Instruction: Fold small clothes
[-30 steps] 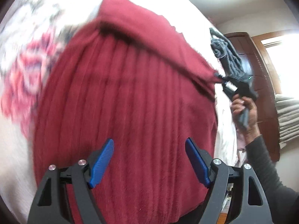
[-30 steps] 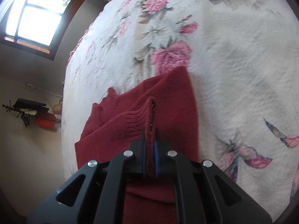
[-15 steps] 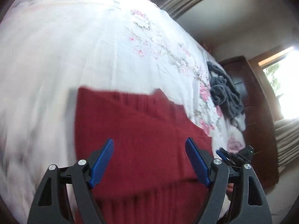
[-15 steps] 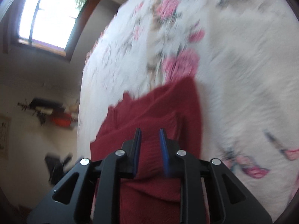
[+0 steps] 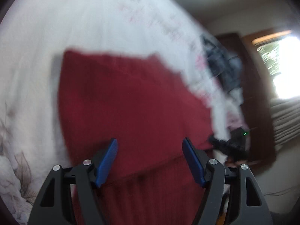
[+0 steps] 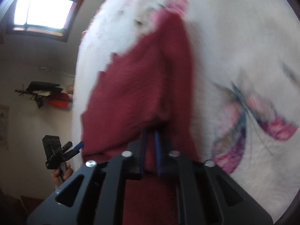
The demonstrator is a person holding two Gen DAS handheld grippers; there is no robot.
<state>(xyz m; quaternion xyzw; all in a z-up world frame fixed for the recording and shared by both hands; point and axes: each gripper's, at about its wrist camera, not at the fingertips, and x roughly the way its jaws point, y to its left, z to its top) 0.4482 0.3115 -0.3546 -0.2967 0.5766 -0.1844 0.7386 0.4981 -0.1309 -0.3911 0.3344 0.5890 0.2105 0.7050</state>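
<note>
While your left gripper (image 5: 150, 155) hovers with its blue pads wide apart and empty, your right gripper (image 6: 150, 150) has its pads almost together around a fold of the red knit garment (image 5: 131, 97), though blur hides whether they truly clamp. This garment lies flat on the floral bedspread (image 5: 75, 18), directly ahead of both grippers, and its long axis runs away from the right one, which is nearer to its edge.

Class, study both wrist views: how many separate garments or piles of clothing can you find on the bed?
2. The red knitted garment lies on the floral bedspread just ahead of both grippers. A dark grey clothing heap sits farther away near the bed's edge. Blur may hide others.
</note>
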